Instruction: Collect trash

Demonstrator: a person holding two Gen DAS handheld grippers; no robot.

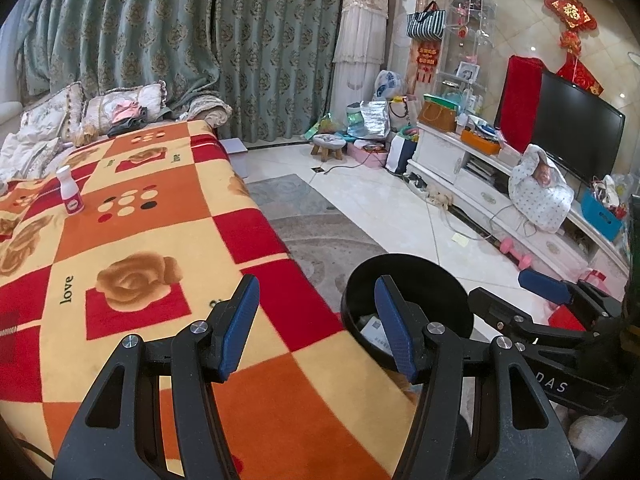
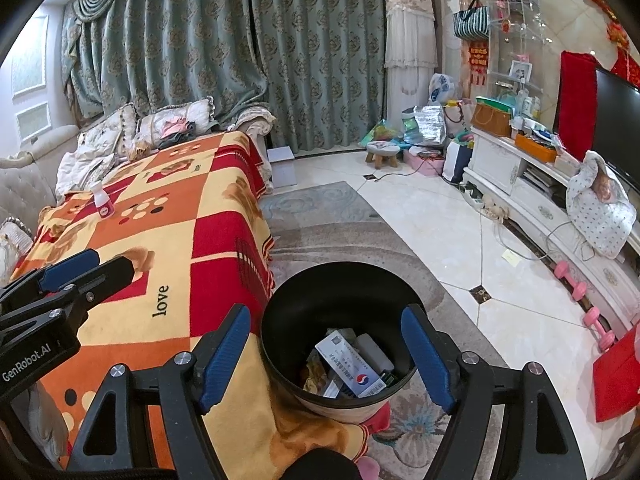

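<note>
A small white bottle (image 1: 70,192) with a pink label stands upright on the patterned blanket (image 1: 152,236), far ahead and to the left of my left gripper (image 1: 316,328). That gripper is open over the blanket's near edge with nothing between its fingers. A black bin (image 2: 280,320) stands on the rug beside the sofa; a white-and-blue carton (image 2: 352,368) and other scraps lie inside. My right gripper (image 2: 326,360) hovers open over the bin's near rim, holding nothing. The bottle (image 2: 103,200) also shows in the right wrist view, far off on the blanket (image 2: 224,240).
Cushions (image 1: 120,108) and clothes pile up at the sofa's far end. A grey rug (image 2: 320,208) lies beside the sofa. On the right, a white TV stand (image 2: 532,196) runs along the wall, with pink dumbbells (image 2: 576,284) and cables below it. A small stool (image 2: 382,152) and bags crowd the far corner.
</note>
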